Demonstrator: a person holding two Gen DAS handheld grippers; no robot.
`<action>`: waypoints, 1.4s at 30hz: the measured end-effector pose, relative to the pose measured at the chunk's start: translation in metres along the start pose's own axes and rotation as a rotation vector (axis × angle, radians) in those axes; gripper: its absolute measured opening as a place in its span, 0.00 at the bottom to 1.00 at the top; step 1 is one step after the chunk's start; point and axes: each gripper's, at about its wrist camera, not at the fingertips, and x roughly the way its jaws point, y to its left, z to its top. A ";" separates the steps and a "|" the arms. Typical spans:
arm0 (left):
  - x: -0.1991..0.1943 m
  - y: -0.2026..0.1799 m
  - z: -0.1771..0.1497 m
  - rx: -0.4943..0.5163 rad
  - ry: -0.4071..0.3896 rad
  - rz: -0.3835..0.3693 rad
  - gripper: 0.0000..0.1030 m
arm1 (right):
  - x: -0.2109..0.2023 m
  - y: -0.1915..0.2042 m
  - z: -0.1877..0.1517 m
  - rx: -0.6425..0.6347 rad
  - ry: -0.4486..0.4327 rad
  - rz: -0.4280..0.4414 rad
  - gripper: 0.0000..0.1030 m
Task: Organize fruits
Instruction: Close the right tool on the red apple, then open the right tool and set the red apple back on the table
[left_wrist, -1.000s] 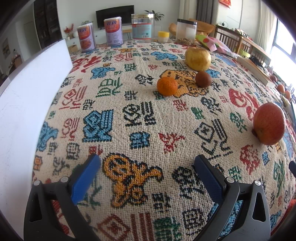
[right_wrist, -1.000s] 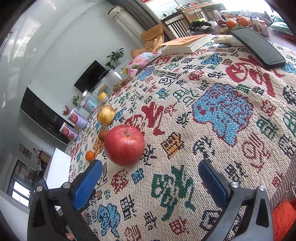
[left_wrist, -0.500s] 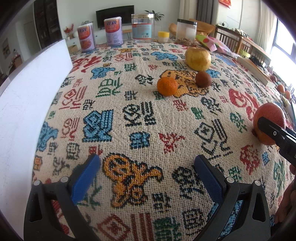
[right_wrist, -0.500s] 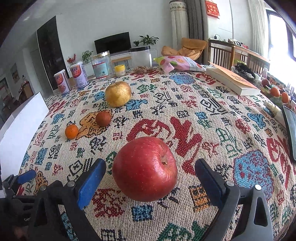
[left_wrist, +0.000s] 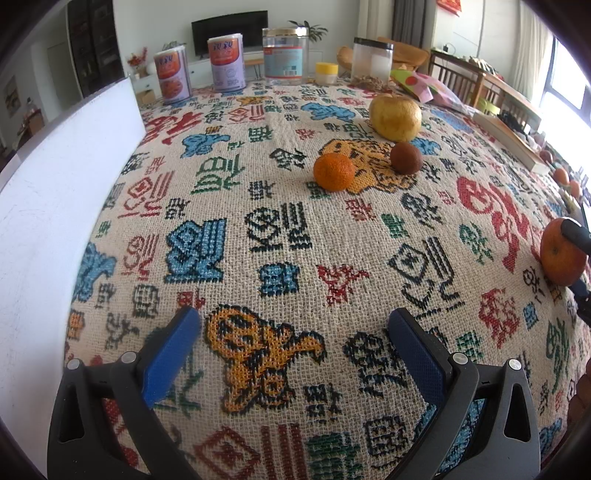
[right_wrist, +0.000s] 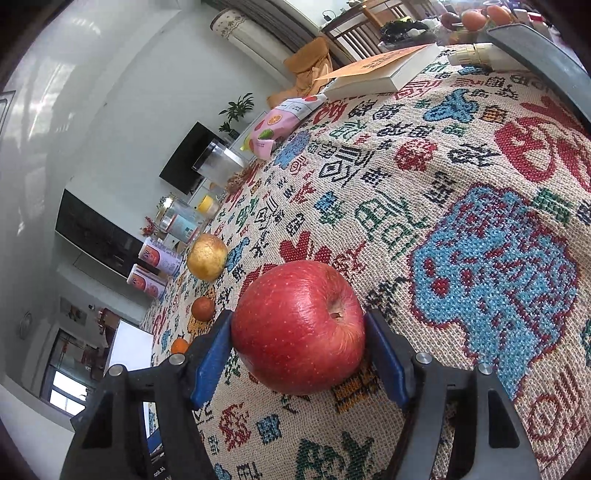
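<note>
The grasping step is in hand. In the right wrist view the right tongs (right_wrist: 297, 338) have just been closing, and the apple (right_wrist: 299, 326) is now clamped between the two blue pads, one pressed against each side. The apple appears to sit on the patterned cloth of the tabletop (right_wrist: 491, 258), stem dimple turned toward the right pad; whether it has been lifted cannot be told. In the left wrist view it shows at the right edge of the tabletop, partly covered by a black finger.

The left tongs (left_wrist: 295, 350) are held open over bare cloth at the near edge, with nothing between the pads.

Farther in, toward the middle of the tabletop, an orange (left_wrist: 333, 171) and a small brown fruit (left_wrist: 406, 158) lie near each other, and a yellow pear (left_wrist: 395, 118) lies just behind them. A white board (left_wrist: 48, 206) runs along the left edge. Cans and jars are lined along the far edge.

Next, the grip is judged to need holding firm while the apple is raised clear of the cloth and carried toward the other fruits or the board; where it belongs is not shown. The round, smooth skin could slip if the squeeze is relaxed.
</note>
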 end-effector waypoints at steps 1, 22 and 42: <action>0.000 0.000 0.000 0.000 0.000 0.000 0.99 | -0.001 0.003 0.000 -0.021 -0.002 -0.022 0.68; 0.000 0.001 0.000 0.000 0.000 0.000 0.99 | 0.012 0.101 -0.045 -0.655 -0.044 -0.274 0.69; 0.000 0.000 0.000 0.000 0.000 0.000 1.00 | -0.041 0.087 -0.043 -0.486 -0.113 -0.224 0.93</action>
